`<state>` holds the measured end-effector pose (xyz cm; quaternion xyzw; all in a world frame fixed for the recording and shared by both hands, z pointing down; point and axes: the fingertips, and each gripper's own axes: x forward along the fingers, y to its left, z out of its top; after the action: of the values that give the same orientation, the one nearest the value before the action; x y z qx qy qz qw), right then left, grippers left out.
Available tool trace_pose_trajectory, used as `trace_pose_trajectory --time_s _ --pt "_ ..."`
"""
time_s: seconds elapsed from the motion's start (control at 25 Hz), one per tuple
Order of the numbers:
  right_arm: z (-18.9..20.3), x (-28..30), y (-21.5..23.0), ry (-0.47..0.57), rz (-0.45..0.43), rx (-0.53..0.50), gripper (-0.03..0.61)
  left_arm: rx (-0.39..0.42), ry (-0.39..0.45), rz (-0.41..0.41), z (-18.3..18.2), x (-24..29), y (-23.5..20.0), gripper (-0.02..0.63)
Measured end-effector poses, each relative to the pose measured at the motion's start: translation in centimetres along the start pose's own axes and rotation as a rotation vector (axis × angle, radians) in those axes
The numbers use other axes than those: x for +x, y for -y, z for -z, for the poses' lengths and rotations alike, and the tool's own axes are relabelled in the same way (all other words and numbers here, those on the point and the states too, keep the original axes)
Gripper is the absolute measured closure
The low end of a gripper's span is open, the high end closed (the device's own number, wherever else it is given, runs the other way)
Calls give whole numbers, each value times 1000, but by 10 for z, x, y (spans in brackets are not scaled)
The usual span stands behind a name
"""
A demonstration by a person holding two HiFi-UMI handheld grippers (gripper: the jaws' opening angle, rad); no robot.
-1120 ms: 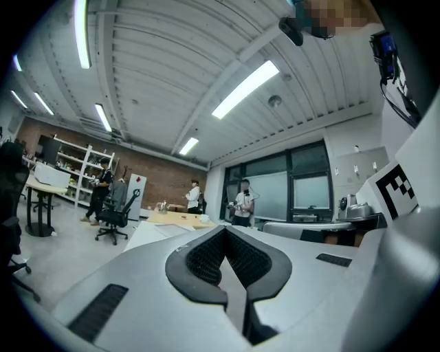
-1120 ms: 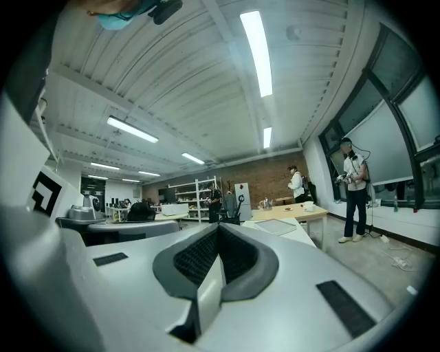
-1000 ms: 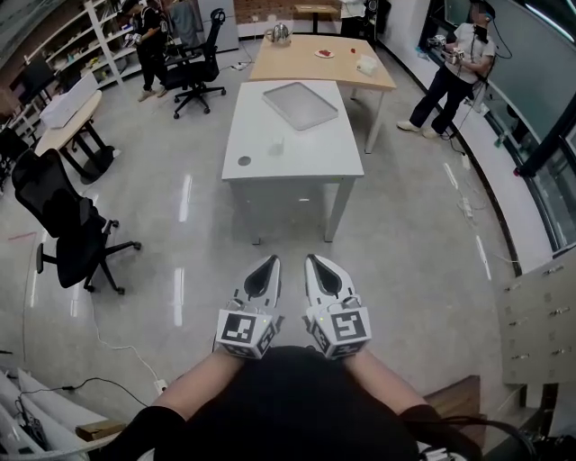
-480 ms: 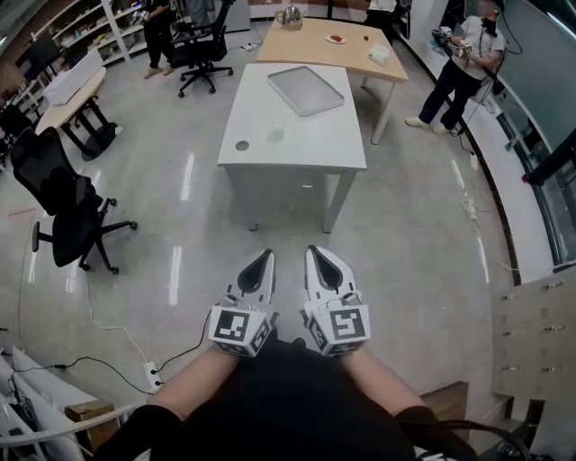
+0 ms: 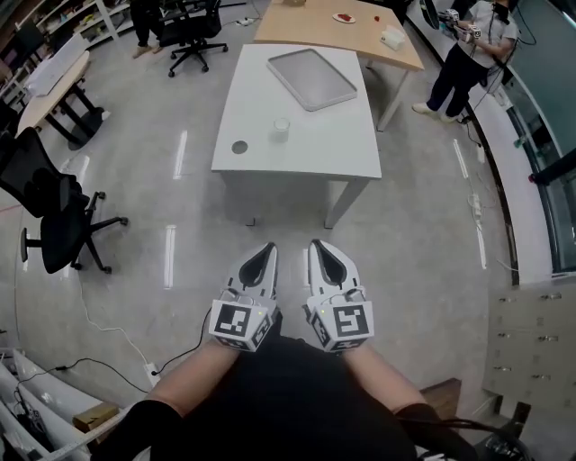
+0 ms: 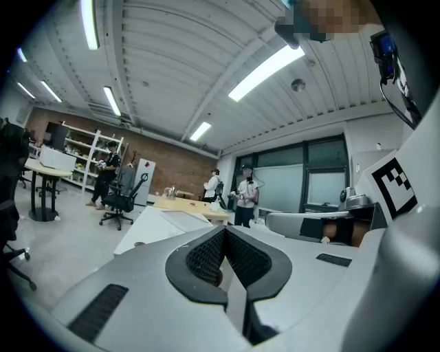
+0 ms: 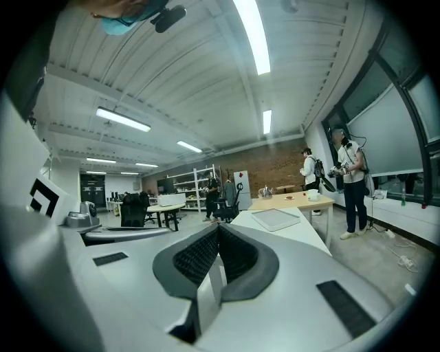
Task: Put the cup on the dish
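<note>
Our left gripper and right gripper sit side by side close against our body, over the grey floor, tips pointing forward. Each has its jaws pressed together with nothing between the pads. We see this plainly in both gripper views, where the ribbed black pads meet along a single seam. We stand well back from the white table, which lies ahead of us. On it the cup, small and pale, stands upright toward the front of the top, touching nothing else. The dish, a shallow grey rectangular tray, lies farther back on the same table, turned at an angle and well apart from the cup. A small dark round disc rests to the left of the cup, near the table's front left corner. Behind the white table stands a wooden table. A black office chair is off to our left, and a person stands at the far right.
</note>
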<state>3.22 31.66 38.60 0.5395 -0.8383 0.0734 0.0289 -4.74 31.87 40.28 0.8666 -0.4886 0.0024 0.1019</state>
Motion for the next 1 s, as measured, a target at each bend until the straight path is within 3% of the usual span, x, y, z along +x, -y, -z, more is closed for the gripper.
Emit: trace_pose_trajectory --time_s 0.52,1.0 --pt "-14 148 25 -45 55 -7 565 -7 -22 62 -29 107 -108 609" --pt "-5 222 76 -82 56 13 565 -22 -59 24 -23 181 -146 609"
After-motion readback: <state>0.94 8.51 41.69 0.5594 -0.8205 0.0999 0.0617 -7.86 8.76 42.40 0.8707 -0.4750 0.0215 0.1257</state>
